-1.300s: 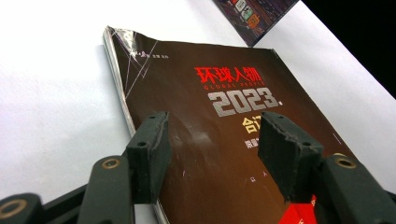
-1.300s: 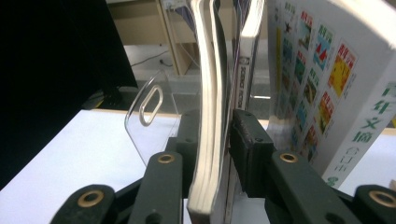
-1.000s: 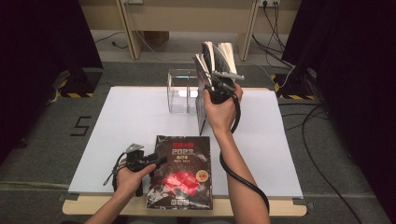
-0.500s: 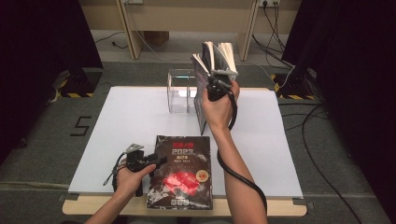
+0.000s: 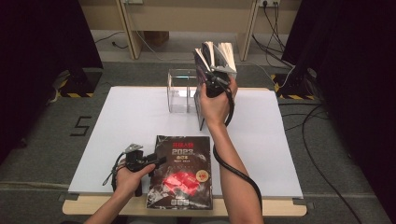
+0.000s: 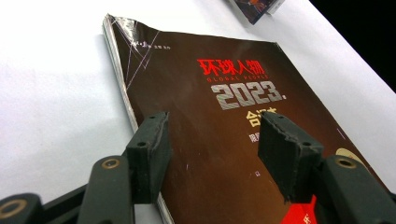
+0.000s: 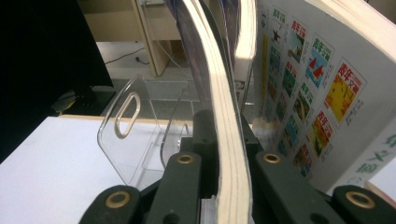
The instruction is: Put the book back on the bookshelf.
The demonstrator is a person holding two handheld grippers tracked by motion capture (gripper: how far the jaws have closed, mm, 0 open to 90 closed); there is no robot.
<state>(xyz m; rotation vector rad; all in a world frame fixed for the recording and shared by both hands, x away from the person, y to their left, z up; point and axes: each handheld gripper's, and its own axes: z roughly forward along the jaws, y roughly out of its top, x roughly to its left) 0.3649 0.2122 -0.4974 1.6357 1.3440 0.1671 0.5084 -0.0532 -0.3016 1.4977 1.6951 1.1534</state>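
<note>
A dark magazine (image 5: 184, 179) with red and silver print lies flat at the table's front edge. My left gripper (image 5: 156, 163) rests at its left edge. In the left gripper view the jaws (image 6: 215, 135) stand open over the cover (image 6: 187, 60), with nothing pinched. My right gripper (image 5: 214, 86) is raised above the back of the table and shut on an upright magazine (image 5: 215, 53) whose pages fan out at the top. Its jaws have just been closing on that thick bundle of pages (image 7: 229, 154). A second magazine (image 7: 317, 93) with small colourful pictures stands right beside it.
A clear acrylic rack (image 5: 180, 91) with a handle slot (image 7: 126, 114) stands at the back of the white table (image 5: 130, 121), just left of the raised magazine. Black curtains flank both sides. Cables (image 5: 322, 140) run over the floor on the right.
My right gripper and the raised magazine have edged slightly to the left. The left gripper and the flat magazine have not moved.
</note>
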